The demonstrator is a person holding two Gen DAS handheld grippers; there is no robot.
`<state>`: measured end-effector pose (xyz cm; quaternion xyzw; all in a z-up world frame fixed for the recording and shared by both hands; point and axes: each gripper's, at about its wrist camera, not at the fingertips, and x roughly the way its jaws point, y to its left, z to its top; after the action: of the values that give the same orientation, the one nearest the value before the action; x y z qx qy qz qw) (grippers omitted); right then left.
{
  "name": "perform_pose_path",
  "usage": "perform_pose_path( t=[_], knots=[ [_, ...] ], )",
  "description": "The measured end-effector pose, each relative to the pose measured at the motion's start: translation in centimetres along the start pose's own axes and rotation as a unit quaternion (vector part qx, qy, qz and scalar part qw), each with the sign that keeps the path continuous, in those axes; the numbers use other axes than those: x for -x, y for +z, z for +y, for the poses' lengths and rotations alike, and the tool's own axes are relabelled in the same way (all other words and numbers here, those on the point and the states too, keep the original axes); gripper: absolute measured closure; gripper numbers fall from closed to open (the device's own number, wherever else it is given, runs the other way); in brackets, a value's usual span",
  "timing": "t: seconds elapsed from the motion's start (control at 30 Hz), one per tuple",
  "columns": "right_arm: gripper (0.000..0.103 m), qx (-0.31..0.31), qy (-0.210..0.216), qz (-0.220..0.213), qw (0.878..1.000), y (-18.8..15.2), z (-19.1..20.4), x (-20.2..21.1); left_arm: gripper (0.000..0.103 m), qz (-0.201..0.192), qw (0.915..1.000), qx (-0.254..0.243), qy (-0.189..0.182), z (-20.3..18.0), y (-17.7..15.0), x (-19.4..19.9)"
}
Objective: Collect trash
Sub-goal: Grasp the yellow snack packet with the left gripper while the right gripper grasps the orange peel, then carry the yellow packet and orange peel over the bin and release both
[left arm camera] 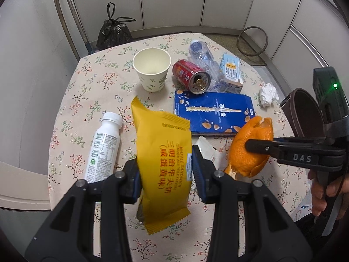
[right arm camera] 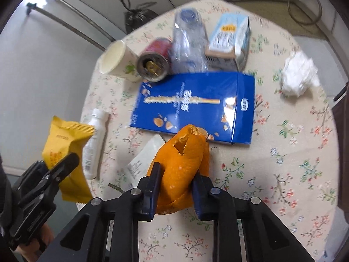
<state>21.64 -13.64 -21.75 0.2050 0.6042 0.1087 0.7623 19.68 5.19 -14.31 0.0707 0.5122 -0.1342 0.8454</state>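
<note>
Left gripper (left arm camera: pixel 165 172): jaws closed on yellow wrapper (left arm camera: pixel 162 152), pinched mid-length, lifted off table (left arm camera: pixel 72 100), frame centre. Risk: slick film slides out of pads.

Right gripper (right arm camera: pixel 175 187): jaws closed on orange peel (right arm camera: pixel 182 163), lower centre. Peel torn, curled; may tear or drop a piece. Right view blurred, so grip depth uncertain.

Left on table: white bottle (left arm camera: pixel 104 144), blue box (left arm camera: pixel 212 112), can (left arm camera: pixel 190 76), cup (left arm camera: pixel 151 69). Can on its side, likely rolls if bumped.

Black bag (left arm camera: pixel 113 32) upper left, looks tied; no open bin in view.

My right gripper (right arm camera: pixel 175 187) clamped on orange peel (right arm camera: pixel 182 163), raised above floral table (right arm camera: pixel 283 174). Blue box (right arm camera: pixel 196 107) just beyond. Left gripper (right arm camera: pixel 59 170) holds yellow wrapper (right arm camera: pixel 63 152) at left.
</note>
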Motion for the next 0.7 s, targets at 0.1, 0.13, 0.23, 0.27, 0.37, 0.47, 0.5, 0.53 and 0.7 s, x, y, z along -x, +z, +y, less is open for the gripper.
perform_pose_path(
  t=[0.1,0.13,0.23,0.27,0.37,0.47,0.5,0.53,0.7],
  knots=[
    [0.077,0.011,-0.001,-0.022,1.000,-0.1,0.1,2.3,0.061,-0.010,0.9999,-0.001,-0.006,-0.5,0.1,0.8],
    [0.077,0.013,-0.003,-0.028,1.000,-0.2,0.0,2.9,0.061,-0.012,0.9999,-0.002,-0.007,-0.8,0.2,1.0],
    [0.077,0.019,-0.007,-0.046,0.999,-0.5,-0.8,5.3,0.061,-0.021,0.9997,-0.006,-0.013,-1.7,0.4,1.6],
    [0.077,0.023,-0.012,-0.052,0.998,-0.6,-1.1,6.2,0.061,-0.024,0.9996,-0.008,-0.015,-2.1,0.5,1.8],
    [0.077,0.037,-0.035,-0.082,0.995,-0.9,-1.9,9.0,0.061,-0.034,0.9990,-0.017,-0.024,-3.5,0.8,2.5],
    [0.077,0.031,-0.038,-0.112,0.992,-1.5,-3.8,12.4,0.061,-0.045,0.9980,-0.028,-0.035,-5.3,1.2,3.0],
    [0.077,0.028,-0.039,-0.119,0.992,-1.7,-4.3,13.3,0.062,-0.047,0.9977,-0.031,-0.037,-5.9,1.3,3.1],
    [0.077,0.022,-0.044,-0.132,0.990,-2.0,-5.2,14.6,0.061,-0.050,0.9973,-0.035,-0.041,-6.6,1.5,3.2],
    [0.077,0.000,-0.069,-0.172,0.983,-2.7,-8.9,18.6,0.061,-0.055,0.9950,-0.056,-0.063,-10.6,2.4,3.4]
  ],
)
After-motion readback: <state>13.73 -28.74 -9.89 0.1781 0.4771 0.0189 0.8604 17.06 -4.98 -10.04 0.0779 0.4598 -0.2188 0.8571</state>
